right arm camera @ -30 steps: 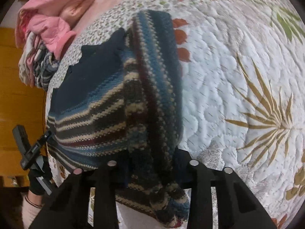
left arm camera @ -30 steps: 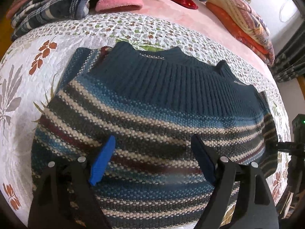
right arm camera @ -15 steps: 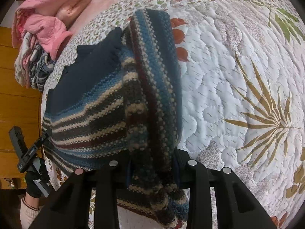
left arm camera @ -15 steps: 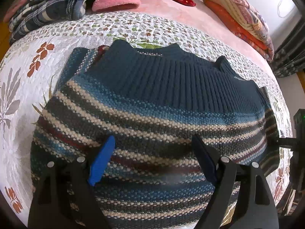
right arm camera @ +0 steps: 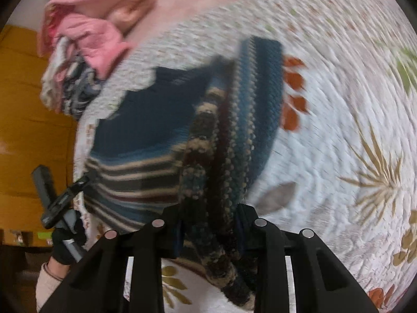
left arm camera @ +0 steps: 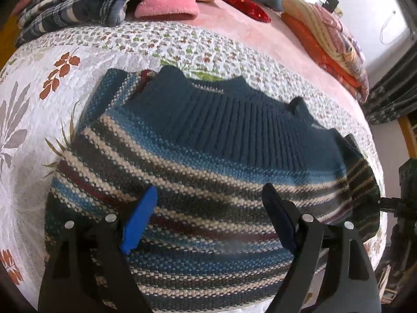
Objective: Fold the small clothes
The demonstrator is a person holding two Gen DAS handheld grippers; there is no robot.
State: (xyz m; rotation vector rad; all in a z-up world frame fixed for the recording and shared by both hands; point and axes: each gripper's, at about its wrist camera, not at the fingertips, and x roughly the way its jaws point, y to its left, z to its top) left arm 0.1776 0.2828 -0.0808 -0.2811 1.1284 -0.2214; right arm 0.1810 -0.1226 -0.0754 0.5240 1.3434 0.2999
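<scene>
Right wrist: sweater (right arm camera: 208, 156) clamped in tool (right arm camera: 209, 232).

Even, soft daylight; left view sharp, right view motion-blurred; heavy fisheye bending at edges

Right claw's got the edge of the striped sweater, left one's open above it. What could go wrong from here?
1. The right claw pinches a thick bunch of the striped sweater; pulling may drag the whole garment across the quilt instead of folding it.
2. The left claw is open, so nothing anchors the body.
3. The bunched edge could slip out mid-fold.
</scene>
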